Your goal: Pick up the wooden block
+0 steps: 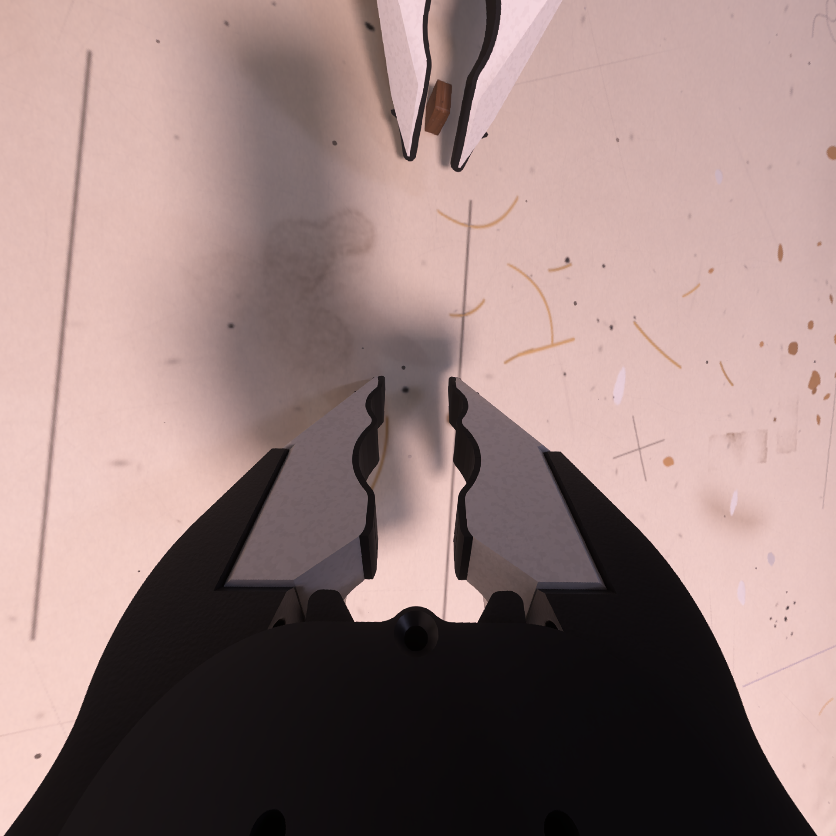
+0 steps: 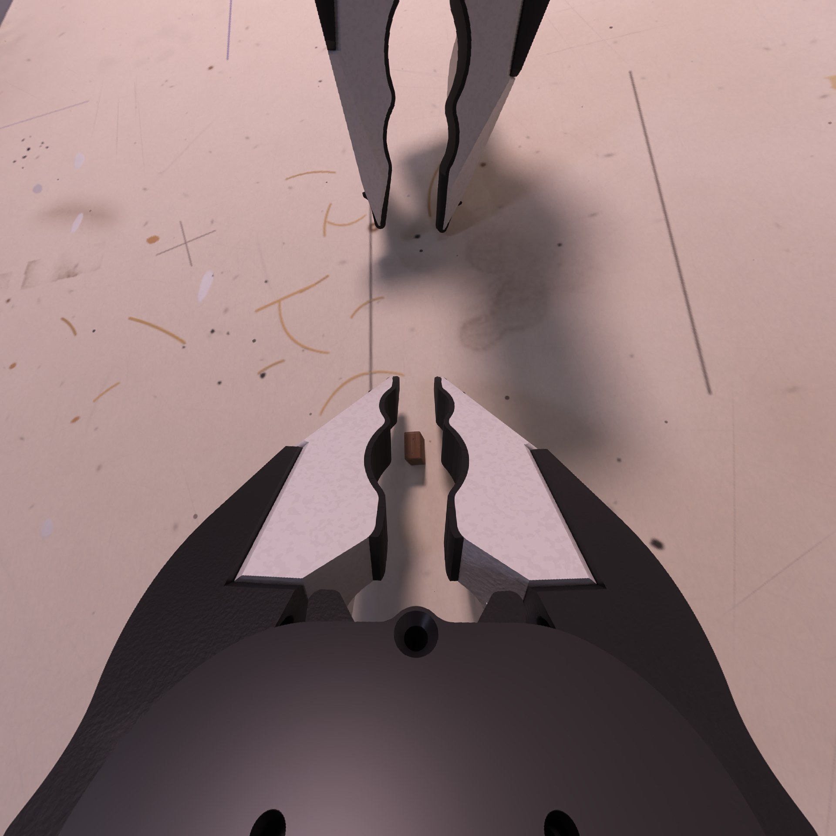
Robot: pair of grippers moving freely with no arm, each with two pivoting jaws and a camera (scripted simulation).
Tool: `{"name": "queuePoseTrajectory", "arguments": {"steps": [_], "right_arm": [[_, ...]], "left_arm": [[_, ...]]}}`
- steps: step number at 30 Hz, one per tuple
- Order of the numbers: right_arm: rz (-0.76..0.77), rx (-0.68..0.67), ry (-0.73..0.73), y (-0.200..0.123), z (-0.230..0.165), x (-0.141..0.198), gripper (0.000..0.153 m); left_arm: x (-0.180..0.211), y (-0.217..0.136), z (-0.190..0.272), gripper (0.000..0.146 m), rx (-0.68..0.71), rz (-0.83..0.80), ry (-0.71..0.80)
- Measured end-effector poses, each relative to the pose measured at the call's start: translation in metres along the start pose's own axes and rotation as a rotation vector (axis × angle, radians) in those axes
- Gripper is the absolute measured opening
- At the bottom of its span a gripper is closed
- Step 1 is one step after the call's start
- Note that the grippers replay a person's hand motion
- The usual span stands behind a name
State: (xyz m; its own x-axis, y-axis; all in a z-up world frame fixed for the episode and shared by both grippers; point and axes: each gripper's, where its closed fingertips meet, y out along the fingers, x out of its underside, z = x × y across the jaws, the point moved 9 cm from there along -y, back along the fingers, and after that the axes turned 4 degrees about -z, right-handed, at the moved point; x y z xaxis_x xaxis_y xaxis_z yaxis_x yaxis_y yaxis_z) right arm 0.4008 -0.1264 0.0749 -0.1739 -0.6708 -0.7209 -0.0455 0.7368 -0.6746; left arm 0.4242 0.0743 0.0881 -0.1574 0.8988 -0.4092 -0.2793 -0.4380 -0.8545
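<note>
The wooden block point(image 2: 414, 448) is a small brown block on the pale table, between the two fingers of my right gripper point(image 2: 416, 382). The jaws are open, with a gap to the block on each side. In the left wrist view the block point(image 1: 438, 107) shows between the right gripper's point(image 1: 433, 163) white fingers at the top of the frame. My left gripper point(image 1: 416, 384) is open and empty over the table, facing the right gripper. It also shows at the top of the right wrist view point(image 2: 409, 226).
The table top point(image 2: 135, 452) is pinkish-beige with scratches, orange curved marks, dark specks and thin straight lines point(image 1: 63, 316). Soft shadows of the grippers fall between them point(image 1: 294, 271).
</note>
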Motion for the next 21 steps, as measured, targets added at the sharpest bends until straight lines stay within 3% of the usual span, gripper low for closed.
{"name": "queuePoseTrajectory", "arguments": {"steps": [15,21], "right_arm": [[-0.002,0.0,0.006,-0.003,0.002,0.001,0.016],[-0.04,0.008,-0.018,-0.023,0.005,0.014,0.024]], "left_arm": [[-0.009,0.0,-0.002,0.028,0.009,-0.085,0.01],[-0.014,0.001,-0.001,0.027,-0.003,-0.125,0.036]]}}
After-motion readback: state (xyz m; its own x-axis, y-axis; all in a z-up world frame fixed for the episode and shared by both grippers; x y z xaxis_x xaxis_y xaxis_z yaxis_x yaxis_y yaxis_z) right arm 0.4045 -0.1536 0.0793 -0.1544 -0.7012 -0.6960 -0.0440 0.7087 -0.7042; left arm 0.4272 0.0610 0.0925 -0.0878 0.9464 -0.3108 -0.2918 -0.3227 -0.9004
